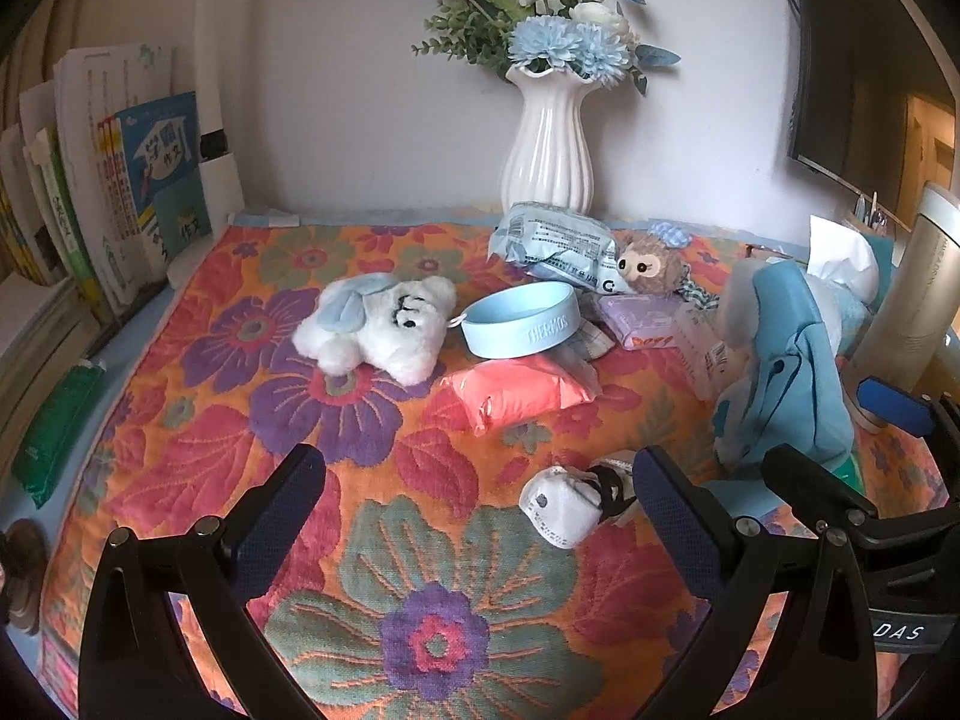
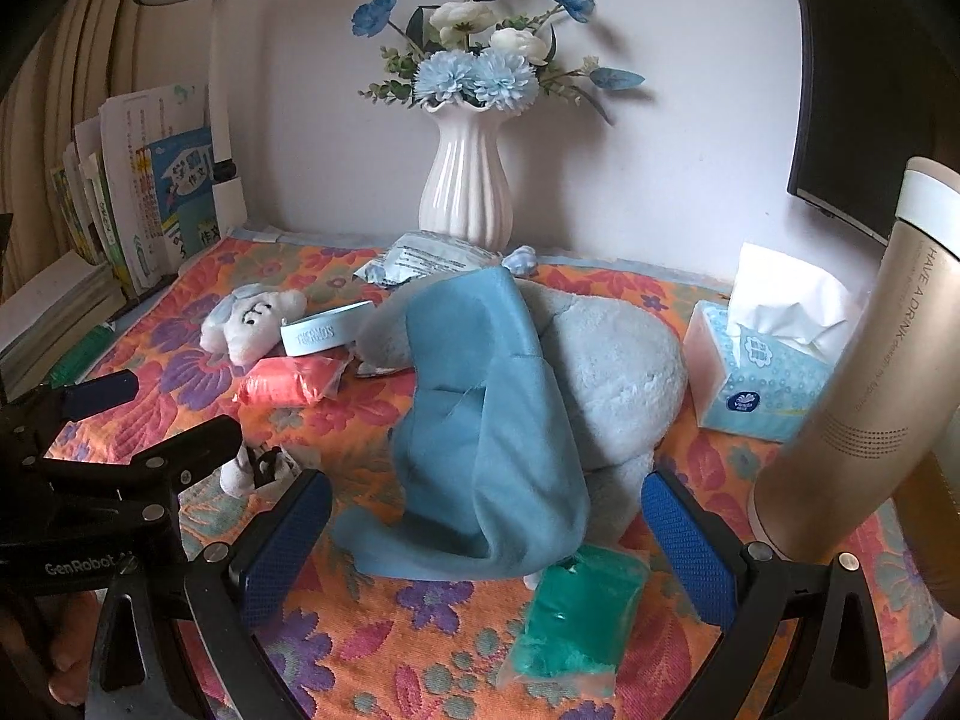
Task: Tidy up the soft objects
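A large pale-blue plush (image 2: 606, 372) with a blue cloth part (image 2: 486, 420) lies just ahead of my open right gripper (image 2: 486, 516); it also shows in the left wrist view (image 1: 780, 372). My open left gripper (image 1: 480, 486) hovers over the flowered cloth (image 1: 372, 540), beside a small white sock-like toy (image 1: 567, 504). A white fluffy plush (image 1: 384, 324) lies further back at left. A small owl plush (image 1: 651, 267) sits by the vase. Both grippers are empty.
A white vase of blue flowers (image 1: 549, 144) stands at the back. A blue Thermos ring (image 1: 522, 324), tissue packs in pink (image 1: 522, 390), purple (image 1: 639, 318) and green (image 2: 570, 618), a tissue box (image 2: 762, 384), a gold bottle (image 2: 864, 372) and books (image 1: 120, 192) surround the plushes.
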A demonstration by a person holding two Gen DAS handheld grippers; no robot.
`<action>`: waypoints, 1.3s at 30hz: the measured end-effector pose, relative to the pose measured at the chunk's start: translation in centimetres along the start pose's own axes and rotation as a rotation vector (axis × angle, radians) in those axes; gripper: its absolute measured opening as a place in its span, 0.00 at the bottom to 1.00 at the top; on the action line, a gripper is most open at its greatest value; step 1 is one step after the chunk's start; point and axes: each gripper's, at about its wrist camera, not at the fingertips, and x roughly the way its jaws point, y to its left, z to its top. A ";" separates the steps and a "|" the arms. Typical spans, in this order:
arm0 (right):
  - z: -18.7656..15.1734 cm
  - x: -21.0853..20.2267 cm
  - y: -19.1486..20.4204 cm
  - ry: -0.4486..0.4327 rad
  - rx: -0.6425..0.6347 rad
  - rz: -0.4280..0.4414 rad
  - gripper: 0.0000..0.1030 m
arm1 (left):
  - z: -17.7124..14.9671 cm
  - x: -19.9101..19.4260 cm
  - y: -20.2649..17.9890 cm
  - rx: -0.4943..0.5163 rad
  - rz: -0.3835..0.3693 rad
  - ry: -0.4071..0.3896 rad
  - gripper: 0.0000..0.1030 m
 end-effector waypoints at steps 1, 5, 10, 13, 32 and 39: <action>0.0 0.0 0.0 0.000 0.000 -0.001 1.00 | 0.0 0.0 0.0 0.000 0.000 0.001 0.99; 0.0 0.0 0.0 0.001 0.000 0.000 1.00 | -0.1 0.0 -0.1 0.000 0.001 0.003 0.99; 0.0 0.1 0.0 0.001 0.000 -0.001 1.00 | -0.1 0.1 0.0 0.001 0.000 0.007 0.99; 0.0 0.1 -0.1 0.002 0.000 0.000 1.00 | -0.1 0.1 0.0 0.002 0.000 0.008 0.99; 0.0 0.3 0.0 0.013 0.004 0.001 1.00 | -0.2 0.3 0.0 0.003 0.004 0.015 0.99; 0.1 0.3 0.0 0.013 0.005 -0.001 1.00 | -0.2 0.3 0.0 0.004 0.005 0.016 0.99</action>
